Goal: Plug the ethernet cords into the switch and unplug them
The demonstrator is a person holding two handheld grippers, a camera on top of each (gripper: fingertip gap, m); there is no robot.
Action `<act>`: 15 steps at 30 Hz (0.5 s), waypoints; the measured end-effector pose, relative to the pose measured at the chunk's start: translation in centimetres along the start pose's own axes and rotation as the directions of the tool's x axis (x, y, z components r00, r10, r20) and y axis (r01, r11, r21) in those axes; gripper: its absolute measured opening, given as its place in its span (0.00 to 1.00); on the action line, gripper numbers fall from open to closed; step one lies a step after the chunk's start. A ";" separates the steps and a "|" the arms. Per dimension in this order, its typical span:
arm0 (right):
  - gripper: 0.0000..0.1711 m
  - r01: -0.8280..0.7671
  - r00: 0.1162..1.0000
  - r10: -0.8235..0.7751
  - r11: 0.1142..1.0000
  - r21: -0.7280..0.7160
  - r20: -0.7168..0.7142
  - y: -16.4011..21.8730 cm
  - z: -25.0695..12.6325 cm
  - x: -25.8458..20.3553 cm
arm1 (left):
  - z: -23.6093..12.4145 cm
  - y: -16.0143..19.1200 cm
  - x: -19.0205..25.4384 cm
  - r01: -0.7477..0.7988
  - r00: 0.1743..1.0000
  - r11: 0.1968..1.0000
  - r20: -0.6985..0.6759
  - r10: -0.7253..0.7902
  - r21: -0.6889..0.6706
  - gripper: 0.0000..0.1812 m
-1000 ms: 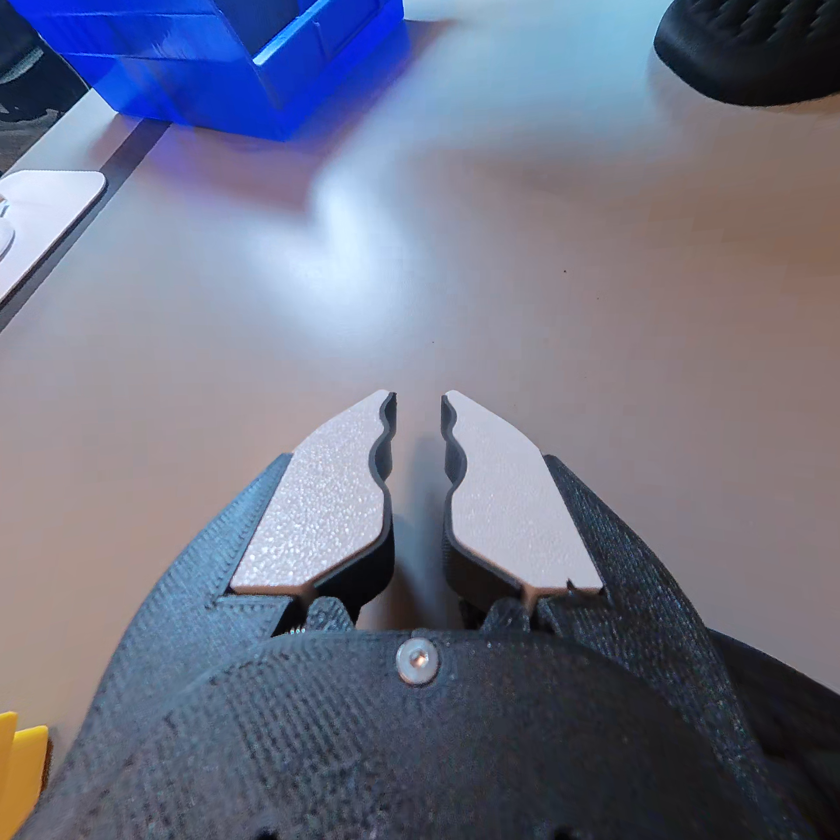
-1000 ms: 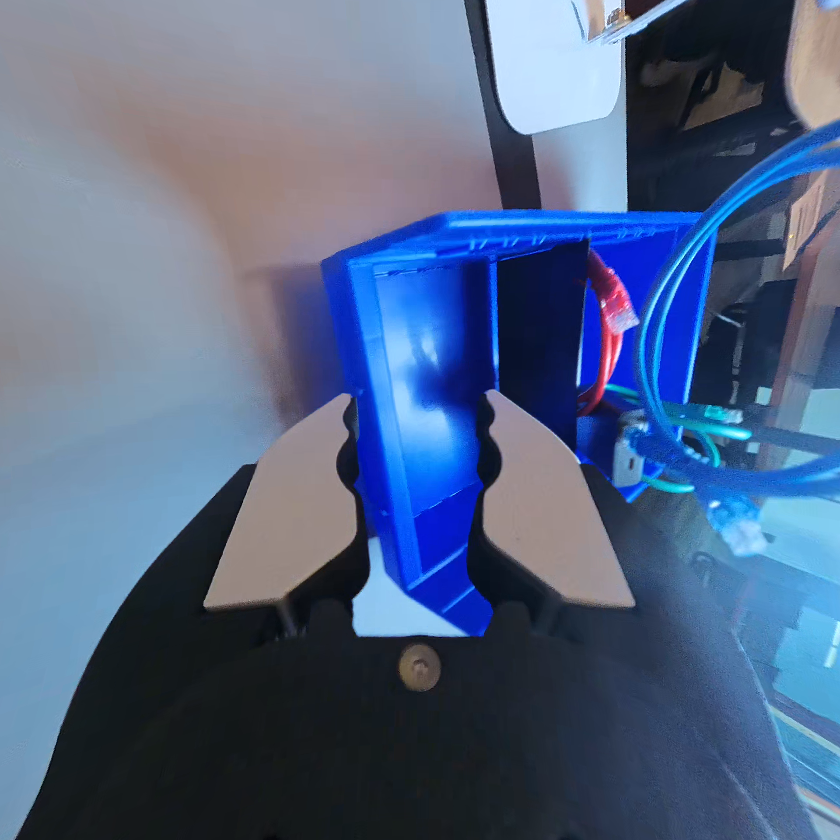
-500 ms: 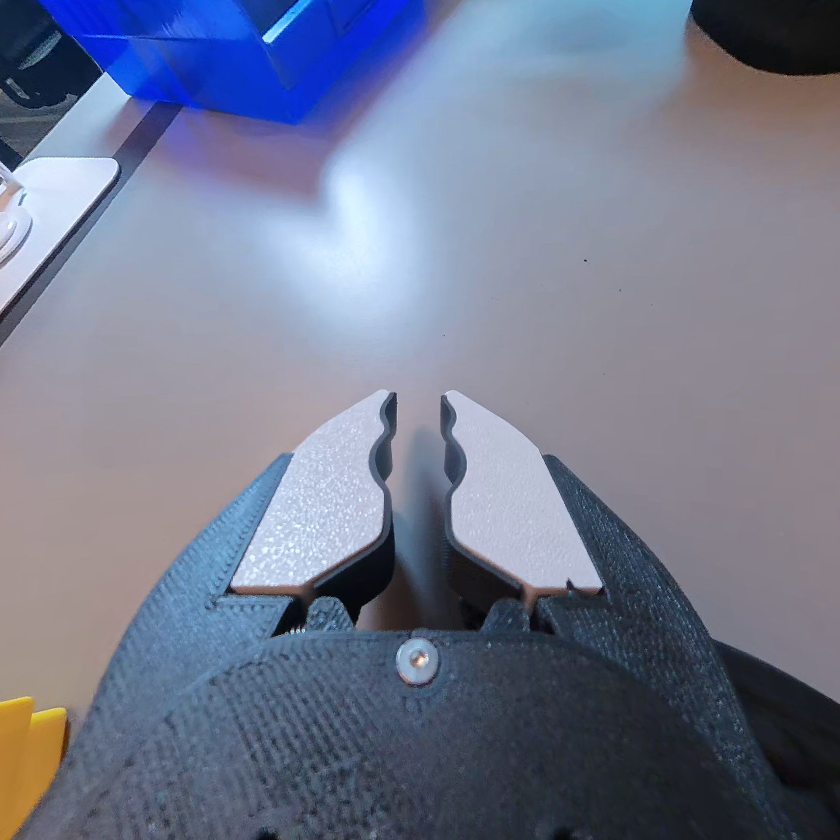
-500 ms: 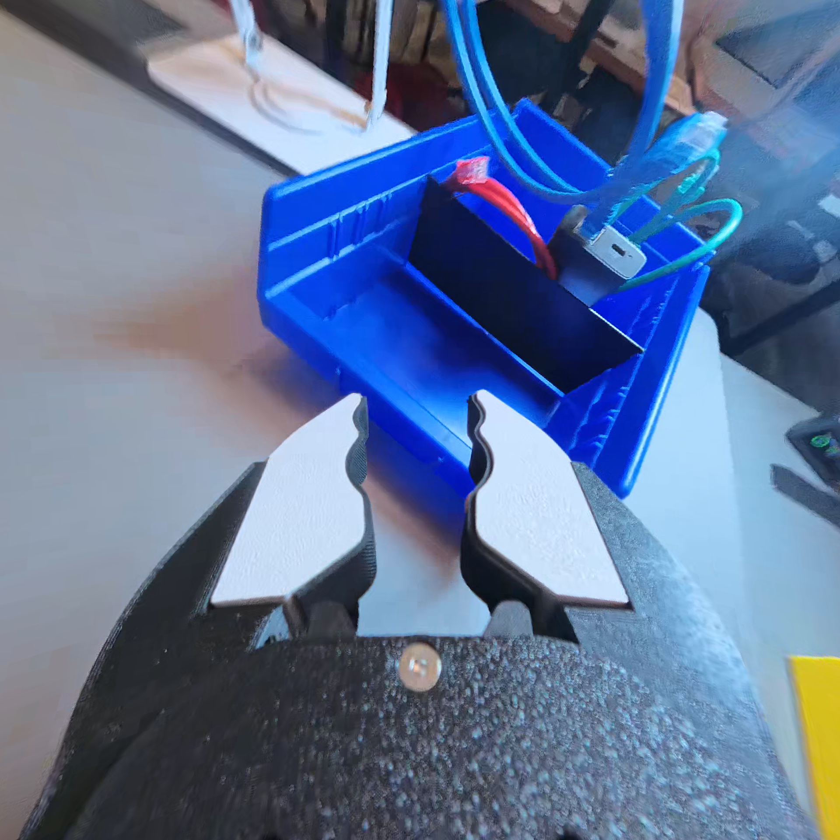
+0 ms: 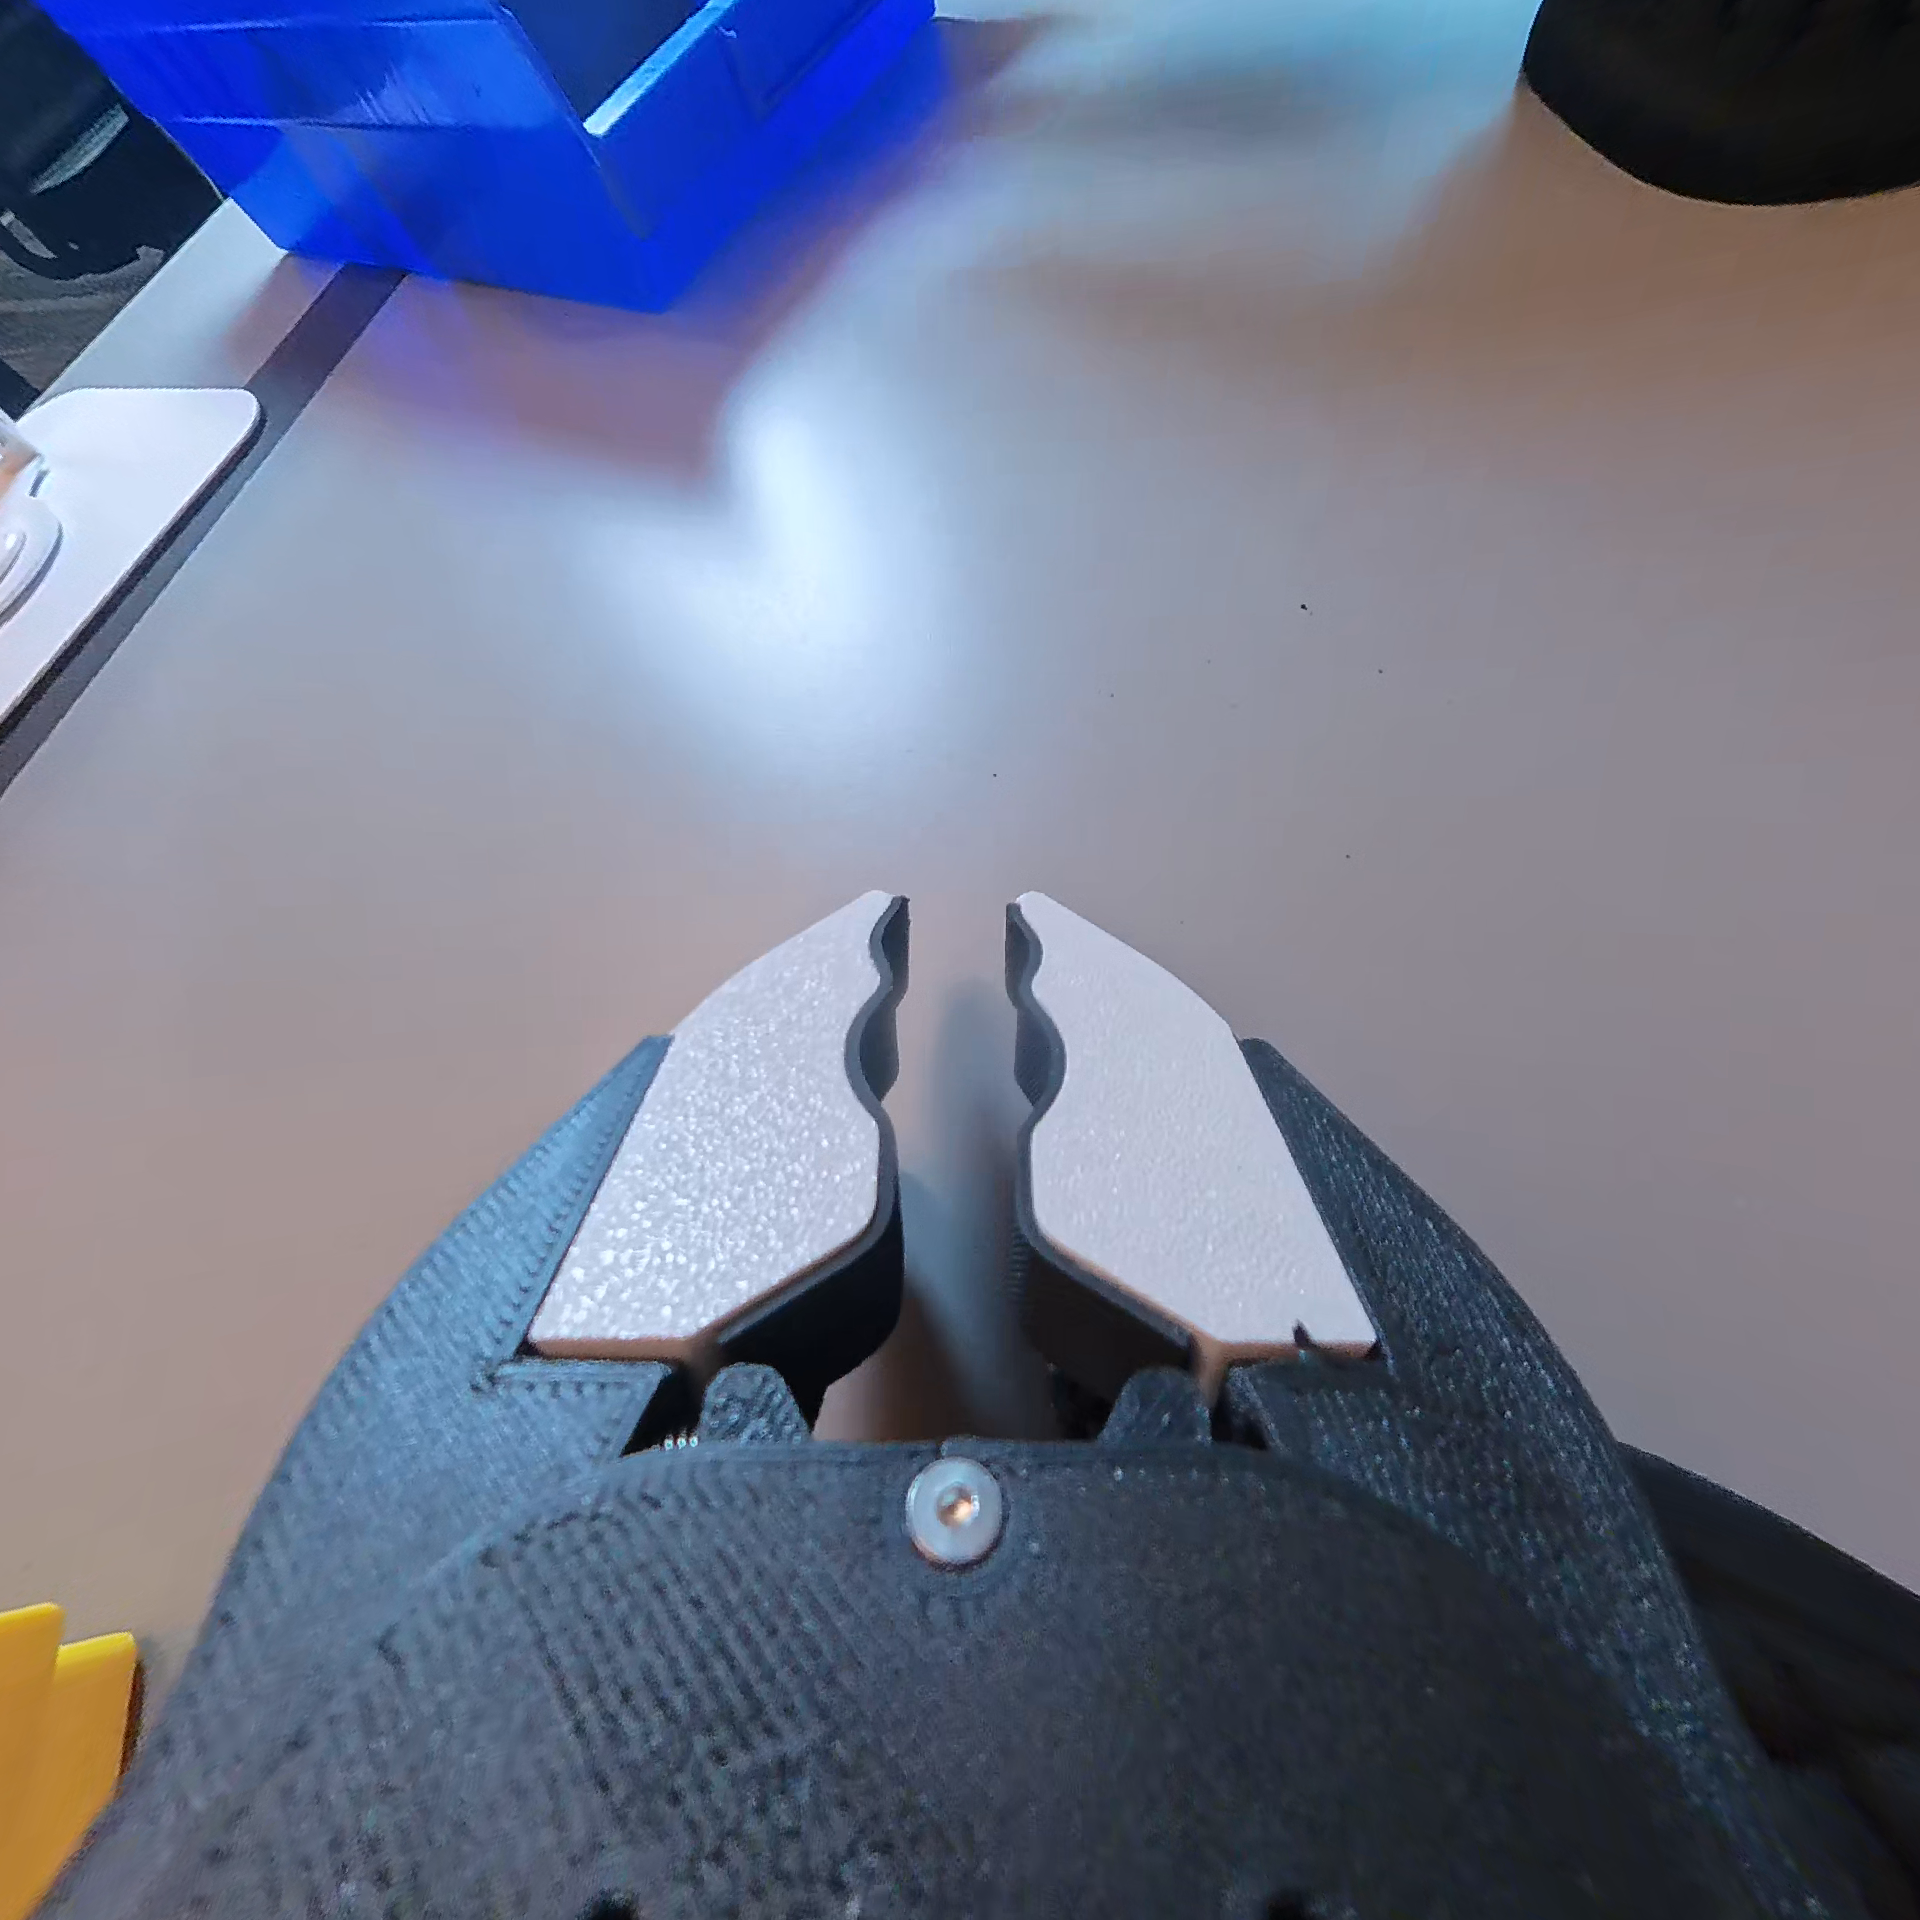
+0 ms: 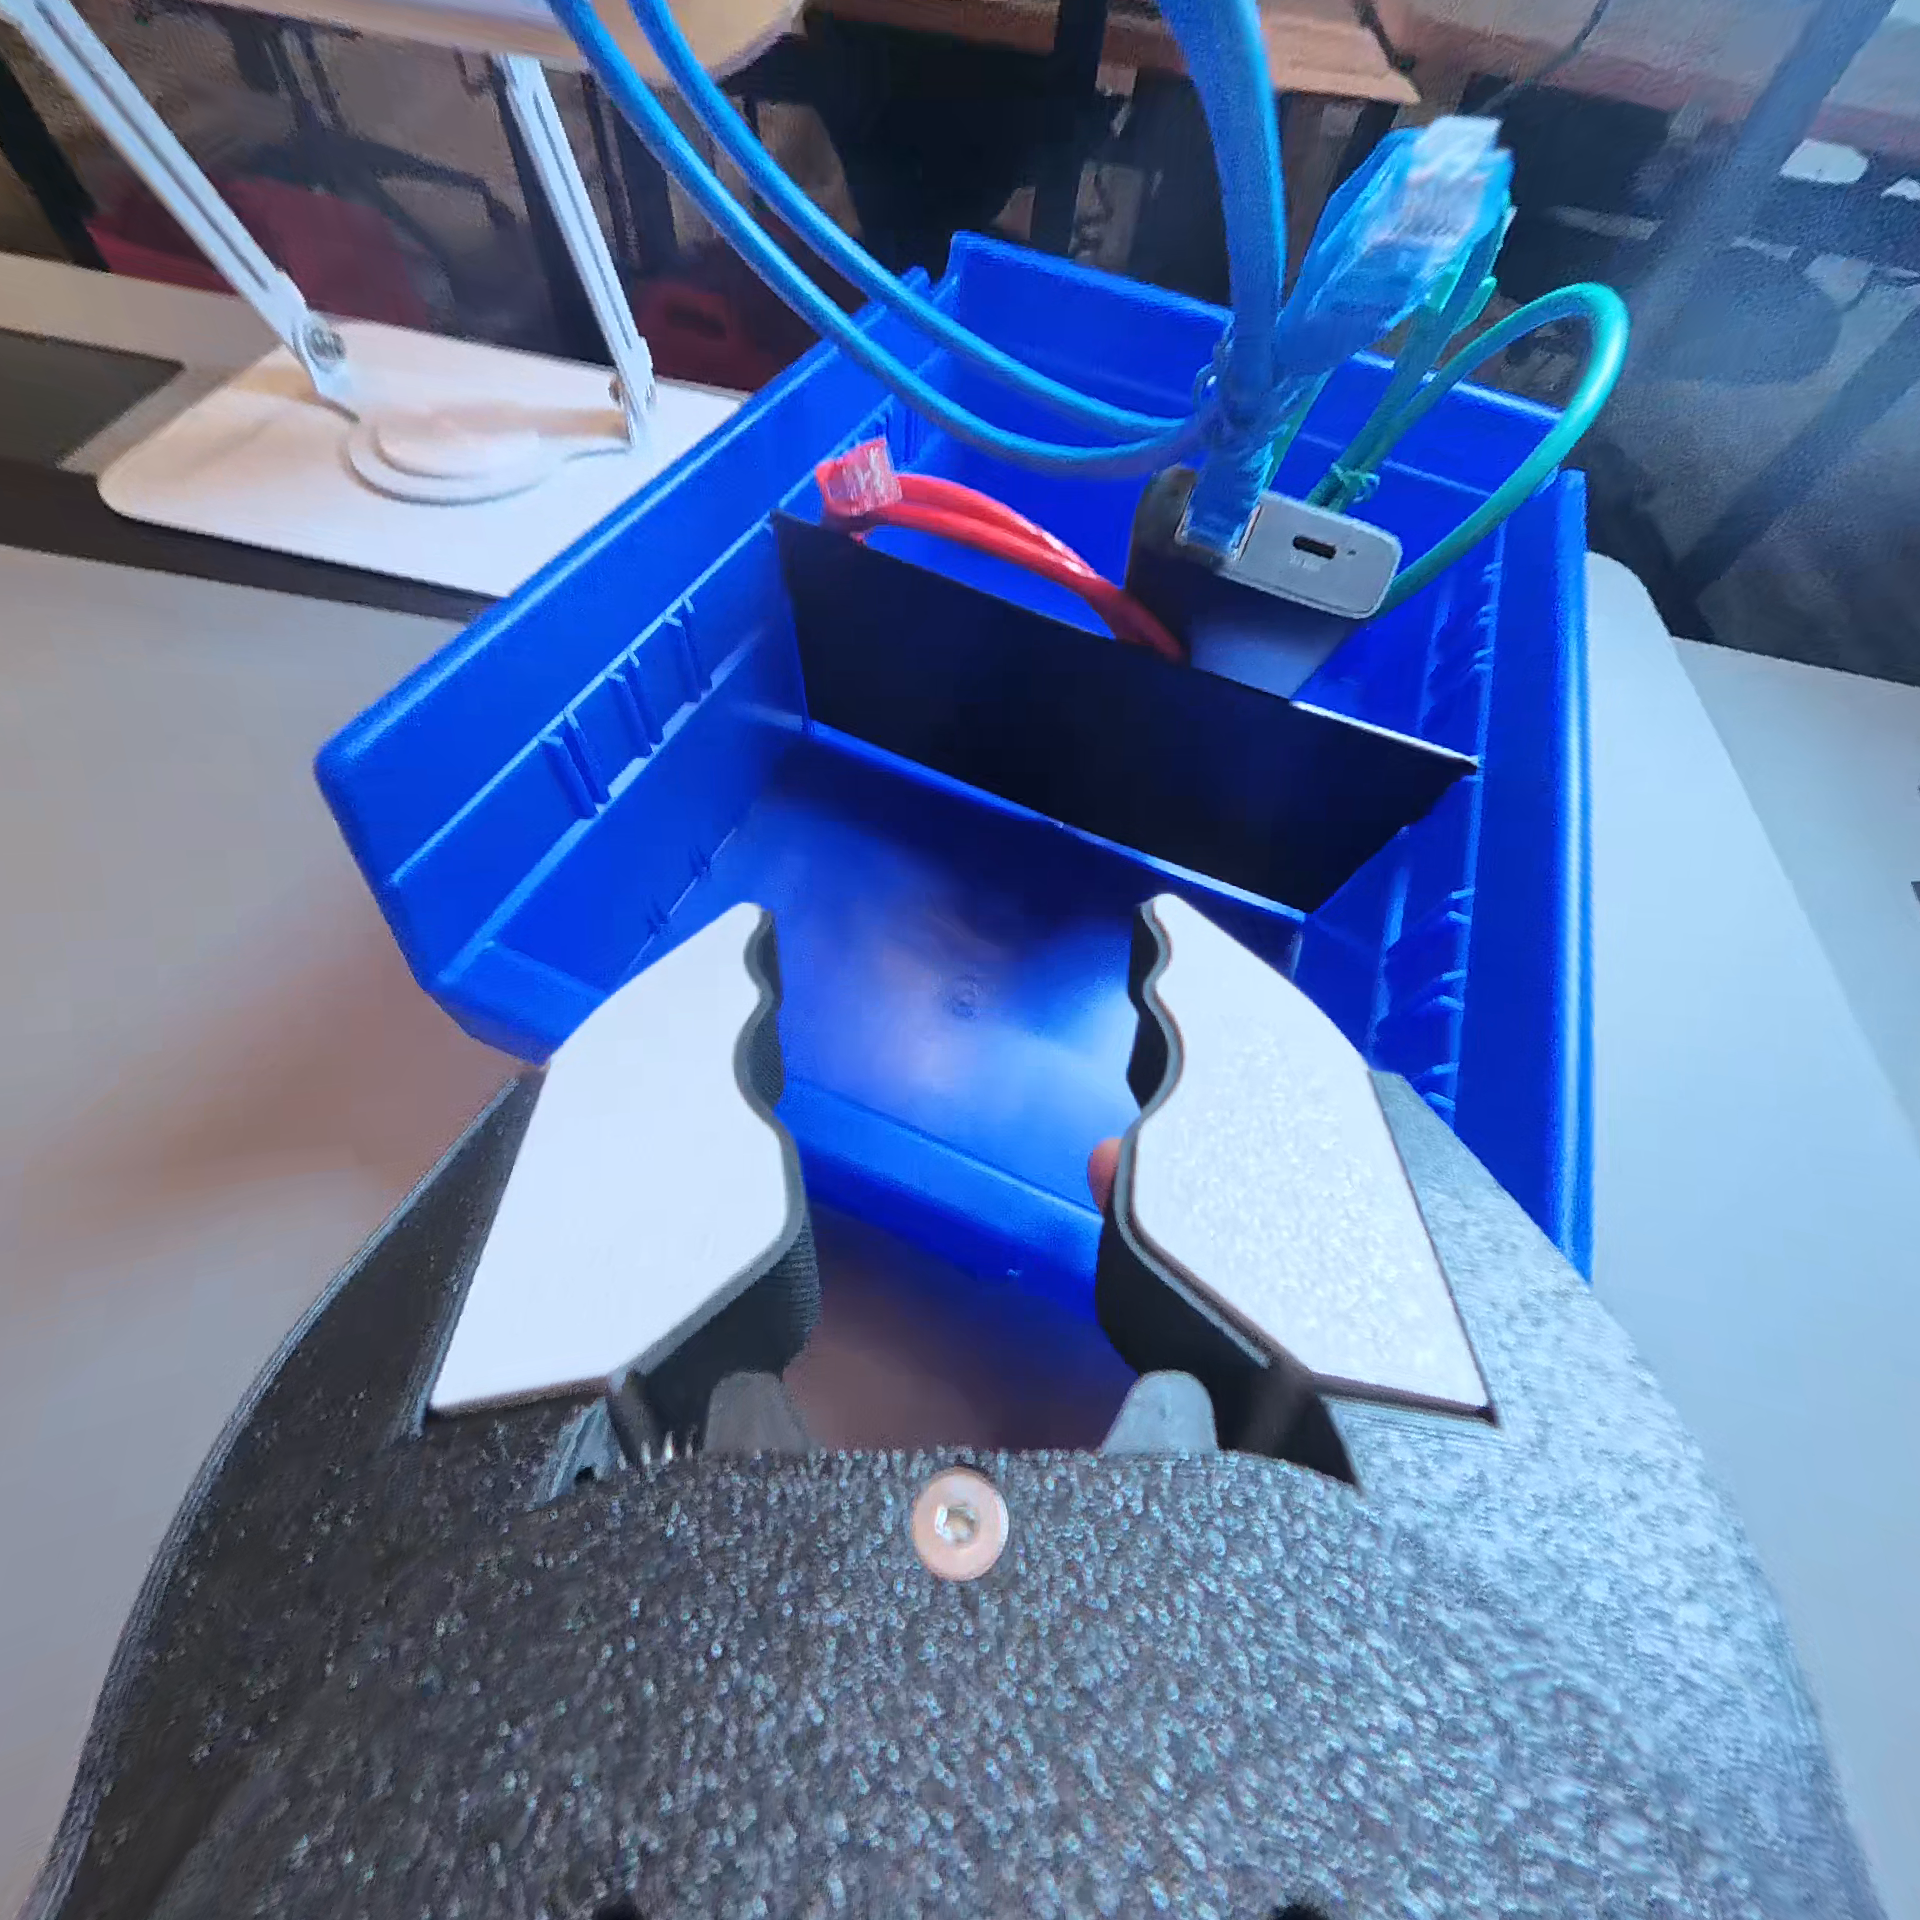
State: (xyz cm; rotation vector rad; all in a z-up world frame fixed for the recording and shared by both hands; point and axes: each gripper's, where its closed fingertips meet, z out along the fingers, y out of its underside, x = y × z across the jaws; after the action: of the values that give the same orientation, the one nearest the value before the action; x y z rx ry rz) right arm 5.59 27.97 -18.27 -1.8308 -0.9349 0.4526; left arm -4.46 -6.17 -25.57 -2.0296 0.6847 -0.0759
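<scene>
A blue bin (image 6: 582, 748) stands on the table, split by a black divider (image 6: 1091, 748). Its back compartment holds a grey switch (image 6: 1299, 551) with a blue ethernet cord (image 6: 1221, 499) plugged into its end. A loose blue plug (image 6: 1403, 229) hangs above it. A red cord (image 6: 997, 540) and a green cord (image 6: 1507, 353) also lie there. My right gripper (image 6: 956, 925) is open and empty, just over the bin's empty front compartment. My left gripper (image 5: 956, 914) is nearly closed with a thin gap, empty, low over bare table. The bin (image 5: 468, 156) sits far ahead to its left.
A white lamp base (image 6: 416, 436) stands behind the bin on the left and shows at the left edge of the left wrist view (image 5: 125, 468). A black rounded object (image 5: 1745, 94) is at the far right. A yellow piece (image 5: 52, 1714) lies beside my left gripper. My right fingertips sit around 35 cm from my left ones.
My right gripper has swung from a sideways view of the bin to facing it upright, moved in over the front compartment and opened wider. My left gripper has hardly moved.
</scene>
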 end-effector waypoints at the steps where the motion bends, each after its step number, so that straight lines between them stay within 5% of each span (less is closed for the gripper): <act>1: 0.41 0.026 1.000 -0.026 0.999 -0.026 0.000 0.4 0.1 0.0 | 0.0 0.0 0.0 -0.001 1.000 1.000 0.000 0.001 -0.001 0.10; 7: 0.50 0.174 0.985 -0.171 0.973 -0.149 0.033 2.9 0.5 -0.7 | 0.0 0.1 0.0 0.005 1.000 1.000 -0.005 -0.005 -0.008 0.10; 15: 0.47 0.229 0.965 -0.197 0.954 -0.192 0.174 3.8 0.5 -2.3 | 0.0 0.3 0.3 -0.014 1.000 1.000 -0.011 0.014 -0.020 0.10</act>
State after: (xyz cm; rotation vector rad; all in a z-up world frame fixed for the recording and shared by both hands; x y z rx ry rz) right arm 5.35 25.73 -22.09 -1.8753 -1.3149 0.3741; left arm -4.34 -6.40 -25.89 -2.0452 0.7089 -0.0725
